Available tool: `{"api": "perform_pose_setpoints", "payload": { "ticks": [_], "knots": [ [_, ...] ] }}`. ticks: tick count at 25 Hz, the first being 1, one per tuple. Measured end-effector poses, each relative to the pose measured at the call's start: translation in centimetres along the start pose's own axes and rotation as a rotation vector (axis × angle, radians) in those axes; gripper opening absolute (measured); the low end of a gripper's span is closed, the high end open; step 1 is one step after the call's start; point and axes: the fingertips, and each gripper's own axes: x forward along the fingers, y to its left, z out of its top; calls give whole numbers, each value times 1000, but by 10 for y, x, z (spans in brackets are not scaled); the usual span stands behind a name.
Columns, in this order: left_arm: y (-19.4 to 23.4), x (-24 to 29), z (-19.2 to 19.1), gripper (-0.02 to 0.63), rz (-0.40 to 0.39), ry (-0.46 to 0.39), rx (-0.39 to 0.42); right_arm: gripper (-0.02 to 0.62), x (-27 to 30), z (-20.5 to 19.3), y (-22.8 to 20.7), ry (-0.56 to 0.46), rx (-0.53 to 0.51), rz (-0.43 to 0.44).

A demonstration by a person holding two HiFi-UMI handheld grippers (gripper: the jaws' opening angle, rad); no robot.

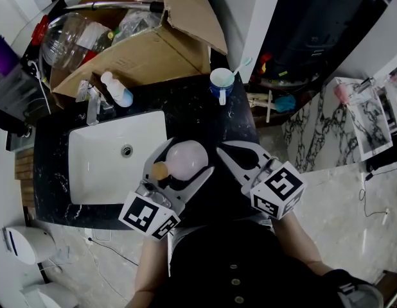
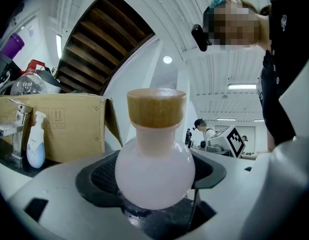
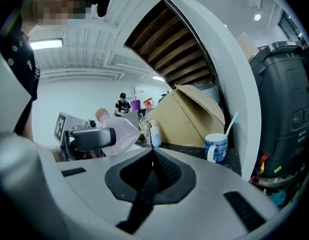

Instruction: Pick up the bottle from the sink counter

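The bottle (image 1: 187, 157) is round, pale pink and frosted, with a wooden cap (image 1: 160, 171). My left gripper (image 1: 185, 165) is shut on its round body, over the front of the black counter (image 1: 202, 117) just right of the sink. In the left gripper view the bottle (image 2: 154, 166) fills the gap between the dark pads (image 2: 102, 176), cap on top. My right gripper (image 1: 225, 151) hovers just right of the bottle with its jaws together and nothing between them. From the right gripper view, the bottle (image 3: 119, 129) shows to the left, beyond the shut right gripper (image 3: 152, 156).
A white sink basin (image 1: 96, 172) lies to the left, with a faucet (image 1: 92, 104) and a small spray bottle (image 1: 118, 90) behind it. A blue mug with a toothbrush (image 1: 221, 82) stands at the counter's back. An open cardboard box (image 1: 147, 50) fills the rear.
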Motion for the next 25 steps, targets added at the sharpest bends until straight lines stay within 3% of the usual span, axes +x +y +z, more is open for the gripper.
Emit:
{"api": "perform_pose_setpoints", "payload": {
  "ticks": [25],
  "knots": [
    [2, 3, 6, 390, 0, -19, -2, 2, 1, -1, -1, 1, 3, 22]
  ]
}}
